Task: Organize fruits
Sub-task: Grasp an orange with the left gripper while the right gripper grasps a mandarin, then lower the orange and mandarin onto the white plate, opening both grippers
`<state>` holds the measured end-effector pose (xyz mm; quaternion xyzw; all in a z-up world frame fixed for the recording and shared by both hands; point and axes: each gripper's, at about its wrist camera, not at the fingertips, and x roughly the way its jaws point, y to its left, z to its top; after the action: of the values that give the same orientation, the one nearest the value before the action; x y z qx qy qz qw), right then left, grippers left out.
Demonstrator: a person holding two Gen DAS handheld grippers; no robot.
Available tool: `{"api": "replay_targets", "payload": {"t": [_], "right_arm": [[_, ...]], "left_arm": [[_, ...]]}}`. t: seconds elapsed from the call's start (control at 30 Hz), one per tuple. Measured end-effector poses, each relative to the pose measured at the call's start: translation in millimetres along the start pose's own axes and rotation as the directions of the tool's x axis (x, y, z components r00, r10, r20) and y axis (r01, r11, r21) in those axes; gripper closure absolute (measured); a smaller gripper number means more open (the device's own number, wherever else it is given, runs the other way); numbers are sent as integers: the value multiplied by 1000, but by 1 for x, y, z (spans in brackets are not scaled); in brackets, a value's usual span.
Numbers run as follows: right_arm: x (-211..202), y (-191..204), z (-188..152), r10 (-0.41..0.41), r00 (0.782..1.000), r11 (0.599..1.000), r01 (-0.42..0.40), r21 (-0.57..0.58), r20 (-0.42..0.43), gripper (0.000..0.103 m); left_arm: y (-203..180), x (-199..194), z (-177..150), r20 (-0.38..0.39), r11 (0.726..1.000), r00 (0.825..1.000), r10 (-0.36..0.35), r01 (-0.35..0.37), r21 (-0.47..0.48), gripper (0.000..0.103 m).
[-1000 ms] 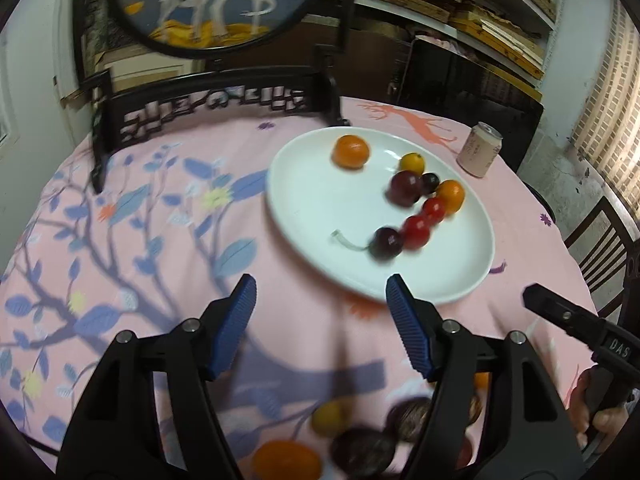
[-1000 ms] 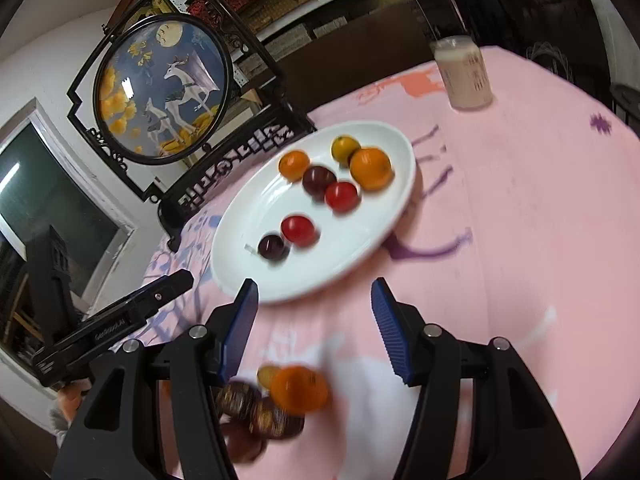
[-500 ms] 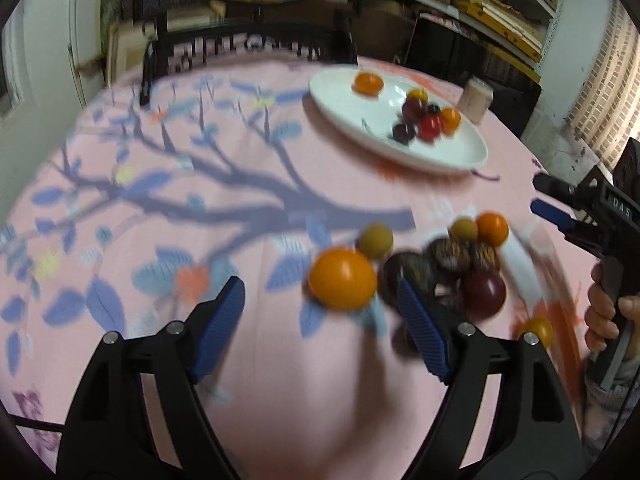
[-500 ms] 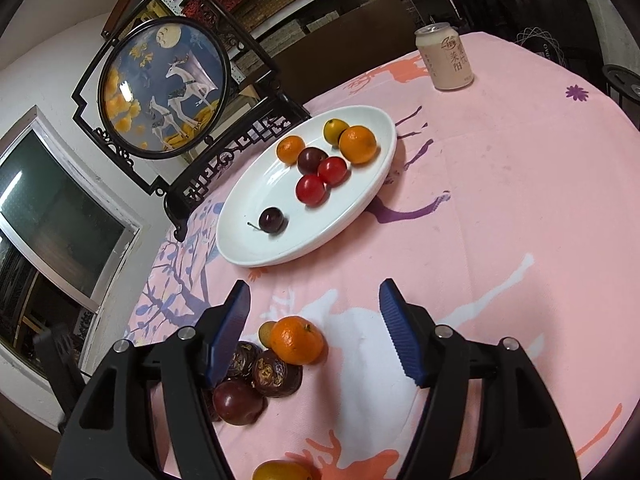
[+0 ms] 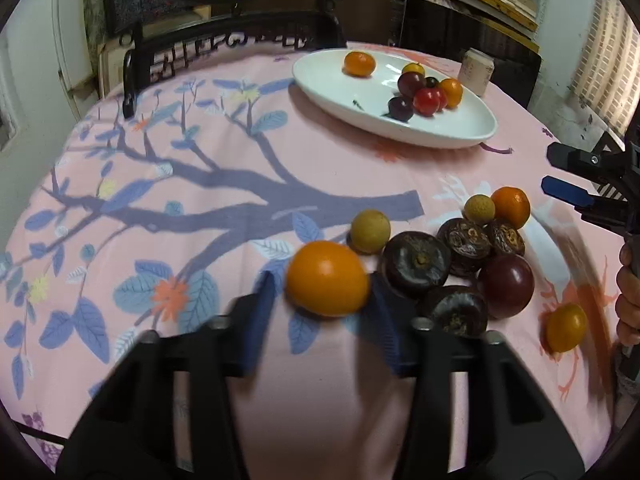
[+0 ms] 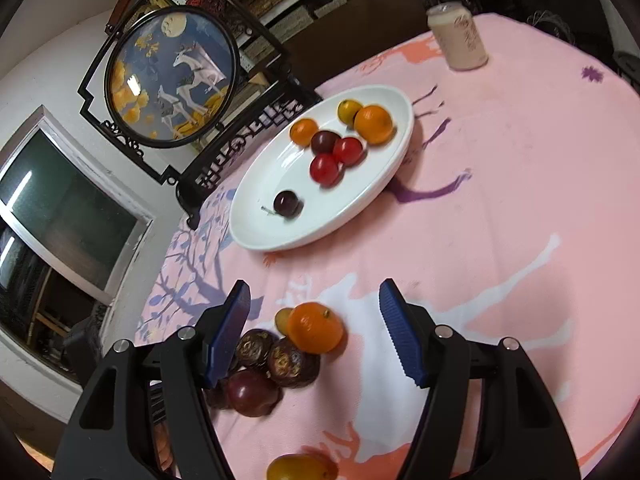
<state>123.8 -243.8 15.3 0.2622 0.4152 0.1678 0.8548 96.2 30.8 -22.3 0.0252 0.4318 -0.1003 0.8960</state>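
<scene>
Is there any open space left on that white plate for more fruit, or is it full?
Yes. The white plate is bare along its near-left half, around the lone dark cherry. Its far end is crowded: two oranges, two red fruits, a plum and a yellow one sit bunched together. The cloth between plate and drink can is also free.

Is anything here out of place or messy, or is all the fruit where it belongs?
Only some fruit sits on the white plate. A loose cluster lies on the pink tablecloth: a large orange, dark wrinkled fruits, and one small yellow-orange fruit off alone. Nothing looks spilled or damaged.
</scene>
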Motion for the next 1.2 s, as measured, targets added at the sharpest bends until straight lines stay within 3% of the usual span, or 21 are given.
{"api": "replay_targets", "payload": {"t": [0.57,0.7,0.73,0.83,0.93,1.07,1.2], "right_arm": [[28,6,-14,-3,995,1000,1,-24,-104,36],[39,1,-17,21,990,1000,-20,3,-137,58],[38,-1,-17,15,991,1000,-14,7,-132,65],[29,-7,-14,39,994,999,-35,40,-103,66],[5,0,-8,6,1000,1000,-6,-5,2,66],[-14,7,3,-63,992,997,68,-47,109,66],[-8,13,27,-121,982,989,132,-73,143,66]], "left_arm": [[-1,-2,0,6,1000,1000,13,-13,11,63],[-1,-1,-1,5,1000,1000,13,-13,12,63],[-1,-1,-1,6,1000,1000,13,-13,12,63],[-1,-4,1,21,1000,1000,22,-22,9,63],[-3,-11,16,68,998,996,60,-61,12,63],[-21,-11,56,119,996,991,66,-73,54,63],[-39,0,97,164,996,985,59,-70,59,63]]}}
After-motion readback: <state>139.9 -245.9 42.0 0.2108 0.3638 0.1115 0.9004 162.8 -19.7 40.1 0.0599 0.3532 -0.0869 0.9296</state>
